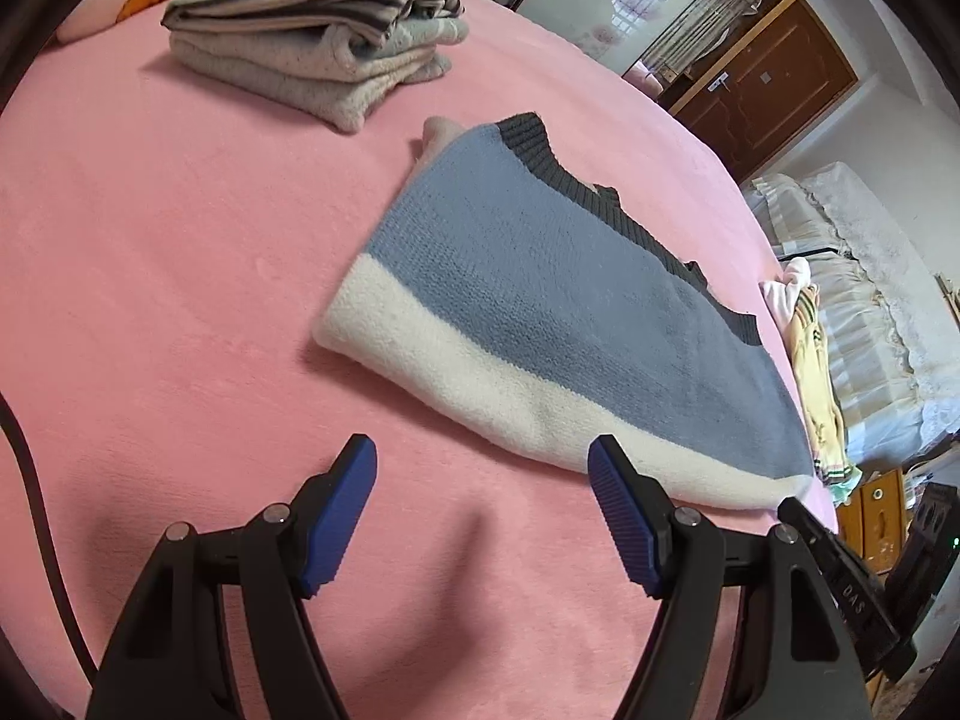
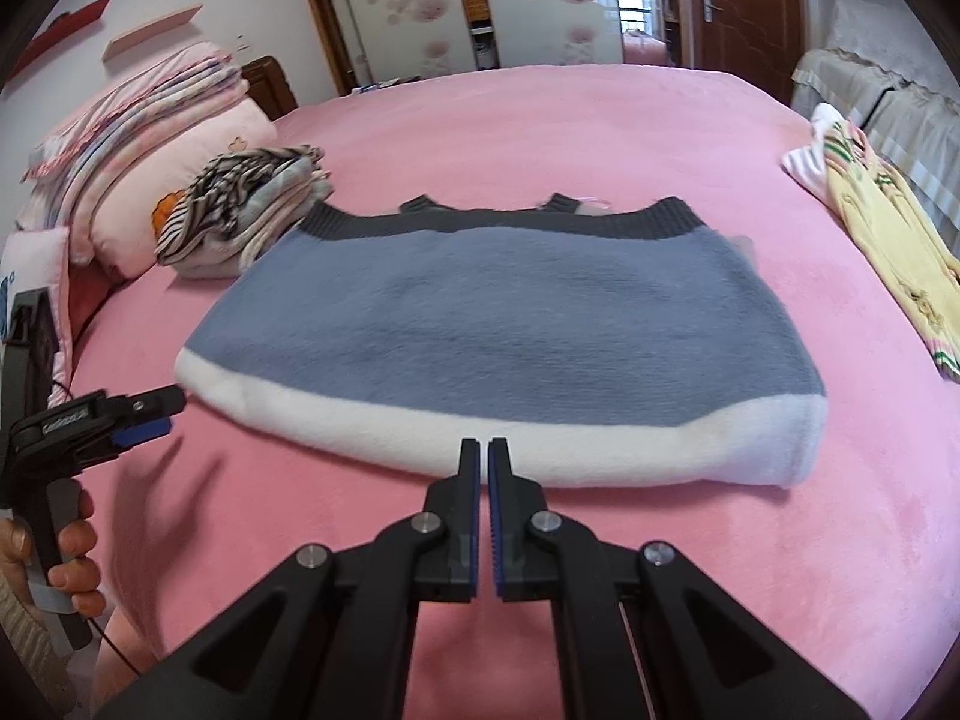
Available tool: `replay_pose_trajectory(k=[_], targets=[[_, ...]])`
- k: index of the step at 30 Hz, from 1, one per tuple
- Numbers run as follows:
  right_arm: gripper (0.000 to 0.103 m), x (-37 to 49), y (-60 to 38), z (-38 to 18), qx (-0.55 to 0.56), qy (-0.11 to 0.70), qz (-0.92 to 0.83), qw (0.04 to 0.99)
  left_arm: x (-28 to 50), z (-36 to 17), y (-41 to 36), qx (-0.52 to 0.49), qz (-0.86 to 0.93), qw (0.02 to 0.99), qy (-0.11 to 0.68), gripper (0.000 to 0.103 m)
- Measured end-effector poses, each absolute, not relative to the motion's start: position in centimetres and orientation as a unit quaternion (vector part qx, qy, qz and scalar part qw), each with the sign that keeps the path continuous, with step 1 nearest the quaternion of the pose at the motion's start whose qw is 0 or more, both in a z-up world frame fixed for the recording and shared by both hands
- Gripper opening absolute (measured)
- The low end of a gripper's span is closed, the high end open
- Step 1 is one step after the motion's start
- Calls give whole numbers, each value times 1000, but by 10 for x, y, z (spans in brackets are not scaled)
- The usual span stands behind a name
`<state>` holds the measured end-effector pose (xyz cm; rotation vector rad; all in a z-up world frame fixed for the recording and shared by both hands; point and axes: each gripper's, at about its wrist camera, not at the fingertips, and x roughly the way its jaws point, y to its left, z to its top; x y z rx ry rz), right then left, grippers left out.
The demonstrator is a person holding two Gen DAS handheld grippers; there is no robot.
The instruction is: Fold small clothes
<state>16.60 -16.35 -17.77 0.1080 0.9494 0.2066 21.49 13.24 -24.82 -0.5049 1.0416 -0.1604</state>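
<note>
Sweater [image 2: 510,324] position: flat on the pink bed [image 2: 540,120], folded so that its dark ribbed edge lies at 12 o'clock and its white band at 6 o'clock in the right wrist view. Part of the garment appears tucked under the far edge; how many layers lie there cannot be told.

Right gripper [image 2: 483,450]: jaws pressed together with nothing between them, tips just over the near edge of the white band. Contact with the cloth cannot be confirmed.

Left gripper [image 1: 483,468]: jaws spread and empty, above bare bedding. The sweater's near corner lies at 1 o'clock from its tips. A hand [image 2: 66,546] holds this tool at 9 o'clock in the right wrist view.

Handling properties, judged from appearance:
- Knit is thick, soft and limp; it will sag and drape when lifted.
- Weight looks light to moderate.
- Fuzzy surface should grip well against ribbed pads; slipping is unlikely.
- Not fragile, but loose knit may stretch if pulled from one point.

Recommended grasp: pinch the full thickness at the two ends of the white band, one gripper per end, and lift both evenly.

Other items: folded stack [image 2: 252,210] at 10 o'clock of the sweater; yellow garment [image 2: 888,228] at 2 o'clock, well apart.
</note>
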Motion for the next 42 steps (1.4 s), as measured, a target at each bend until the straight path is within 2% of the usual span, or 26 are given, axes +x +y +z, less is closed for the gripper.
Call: replay_pose_trajectory(k=[10,21,42], targets=[[2,167,-150,-180,53,463,109,878,233,-272,135,-311,-94,810,488,72],[2,173,-145,-186,47,468,112,875,255,-299,147,-406,-98,790,449,72],[2,214,-134,-187,58,453,112,883,288,-302,148,-431,-130,793,410,73]])
